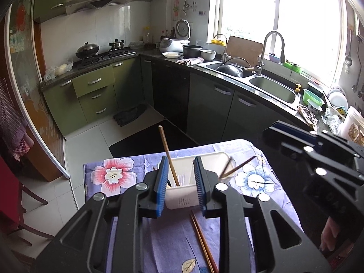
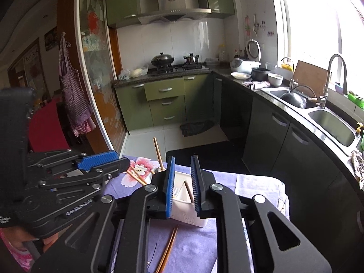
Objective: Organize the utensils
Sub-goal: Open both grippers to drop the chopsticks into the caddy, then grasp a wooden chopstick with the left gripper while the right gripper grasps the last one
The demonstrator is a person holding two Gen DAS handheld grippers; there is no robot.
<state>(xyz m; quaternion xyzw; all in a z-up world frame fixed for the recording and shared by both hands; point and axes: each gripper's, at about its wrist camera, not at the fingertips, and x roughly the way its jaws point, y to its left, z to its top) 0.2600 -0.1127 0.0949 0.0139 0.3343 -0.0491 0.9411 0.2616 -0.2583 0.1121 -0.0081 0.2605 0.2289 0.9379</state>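
A white plastic utensil holder stands on the small table with the purple flowered cloth. One wooden chopstick stands tilted inside it. My left gripper is open above the holder, with nothing between its blue pads. A pair of brown chopsticks lies on the cloth in front of the holder. Another pair lies to the holder's right. My right gripper is open over the holder, and a chopstick shows between its fingers, untouched. The left gripper also shows in the right wrist view.
The table stands in a kitchen. A dark counter with a double sink runs along the right under a bright window. Green cabinets and a stove with pots are at the back. A dark floor mat lies beyond the table.
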